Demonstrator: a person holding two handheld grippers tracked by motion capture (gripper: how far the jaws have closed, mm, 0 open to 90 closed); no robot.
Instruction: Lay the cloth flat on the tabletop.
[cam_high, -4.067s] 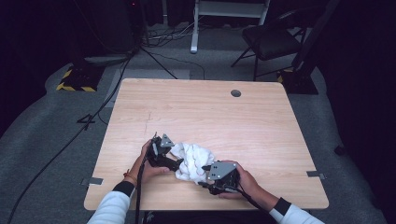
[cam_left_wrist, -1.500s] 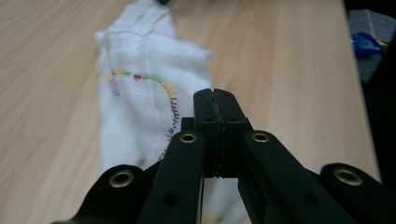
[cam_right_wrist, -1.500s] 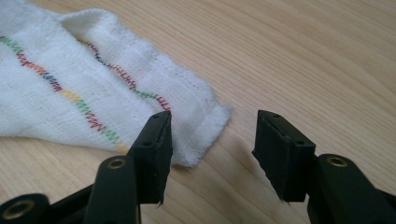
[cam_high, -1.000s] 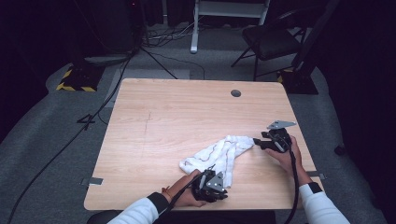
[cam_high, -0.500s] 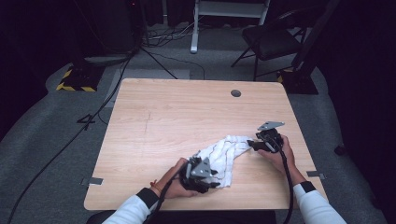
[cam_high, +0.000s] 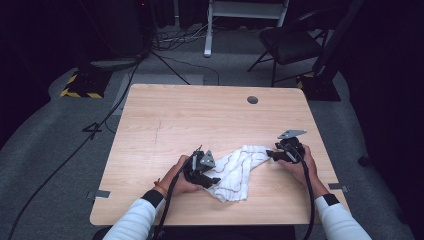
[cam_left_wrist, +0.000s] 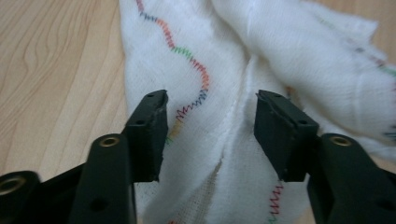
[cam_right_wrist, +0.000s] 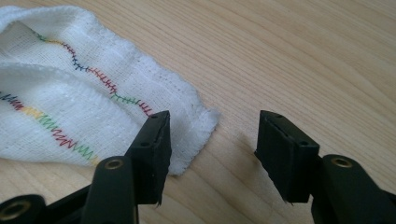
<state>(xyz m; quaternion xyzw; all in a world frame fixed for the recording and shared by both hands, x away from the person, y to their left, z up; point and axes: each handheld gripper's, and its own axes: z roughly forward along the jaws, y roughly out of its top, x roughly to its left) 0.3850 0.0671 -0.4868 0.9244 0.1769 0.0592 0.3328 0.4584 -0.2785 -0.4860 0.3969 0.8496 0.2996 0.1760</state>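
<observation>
Spanning most of the high view, the wooden desk (cam_high: 210, 120) carries a crumpled white cloth (cam_high: 235, 172) near its front edge, right of the middle. The cloth is stitched with wavy coloured zigzag lines and lies loose on the wood. The person's sleeved forearms come in from below. The left tongs (cam_high: 206, 176) sit at the cloth's left end, and their jaws have just been opening: in the left gripper view they stand apart over the folds, cloth lying beneath and between them, the pads (cam_left_wrist: 152, 133) pressing on nothing. The right tongs (cam_high: 270, 154) rest at the cloth's right end, released as well; in the right gripper view one jaw overlaps the cloth's corner (cam_right_wrist: 198, 119) while the other stands over bare wood.
</observation>
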